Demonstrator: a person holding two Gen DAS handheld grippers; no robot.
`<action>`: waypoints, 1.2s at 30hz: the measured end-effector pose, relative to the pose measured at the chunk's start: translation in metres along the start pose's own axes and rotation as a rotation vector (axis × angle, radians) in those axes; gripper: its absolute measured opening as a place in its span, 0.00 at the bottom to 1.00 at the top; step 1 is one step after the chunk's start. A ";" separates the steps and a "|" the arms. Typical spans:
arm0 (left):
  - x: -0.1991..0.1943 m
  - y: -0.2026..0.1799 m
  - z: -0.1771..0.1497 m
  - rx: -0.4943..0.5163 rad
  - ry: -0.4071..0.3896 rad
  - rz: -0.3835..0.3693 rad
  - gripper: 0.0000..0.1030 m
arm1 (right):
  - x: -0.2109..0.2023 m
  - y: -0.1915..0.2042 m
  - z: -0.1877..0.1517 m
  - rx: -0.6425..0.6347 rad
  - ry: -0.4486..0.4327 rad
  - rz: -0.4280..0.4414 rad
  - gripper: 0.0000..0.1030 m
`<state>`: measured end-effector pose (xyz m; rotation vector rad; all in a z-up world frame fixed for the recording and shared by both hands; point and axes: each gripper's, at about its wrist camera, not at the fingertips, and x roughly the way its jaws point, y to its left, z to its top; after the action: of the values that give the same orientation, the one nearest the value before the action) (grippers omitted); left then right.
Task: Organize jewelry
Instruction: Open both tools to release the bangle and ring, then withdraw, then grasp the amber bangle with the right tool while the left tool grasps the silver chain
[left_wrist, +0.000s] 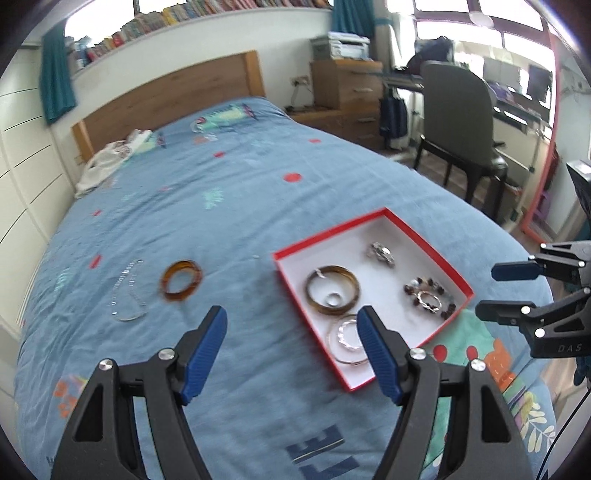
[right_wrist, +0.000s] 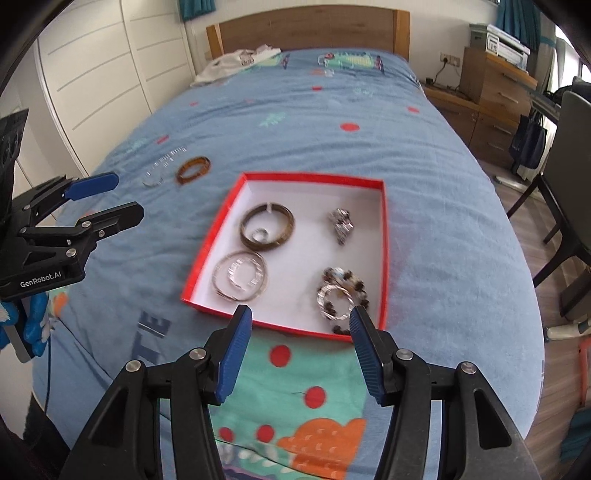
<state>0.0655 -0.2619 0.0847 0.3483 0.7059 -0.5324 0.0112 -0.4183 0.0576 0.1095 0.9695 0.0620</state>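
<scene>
Here, left gripper (left_wrist: 291, 321) agape, right gripper (right_wrist: 301, 321) empty — only left wrist shows chair (left_wrist: 460, 122).

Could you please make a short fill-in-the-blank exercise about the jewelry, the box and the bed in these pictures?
1. The open box holding jewelry has white inside and a rim coloured ____.
2. The amber bangle and the silver chain lie outside the box, on the ____ bedspread.
3. Inside the brown bangle in the box lies a small silver ____.
4. The left gripper and the right gripper both hold ____.

Missing words: red; blue; ring; nothing
</scene>
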 end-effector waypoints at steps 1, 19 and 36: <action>-0.008 0.005 -0.001 -0.011 -0.009 0.014 0.69 | -0.005 0.007 0.002 -0.006 -0.013 0.002 0.54; -0.090 0.097 -0.047 -0.162 -0.096 0.140 0.70 | -0.040 0.103 0.019 -0.114 -0.098 0.045 0.60; -0.059 0.221 -0.091 -0.387 -0.009 0.203 0.70 | 0.009 0.166 0.055 -0.202 -0.051 0.129 0.65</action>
<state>0.1064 -0.0186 0.0879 0.0537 0.7378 -0.1973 0.0610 -0.2560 0.1015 -0.0119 0.8990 0.2741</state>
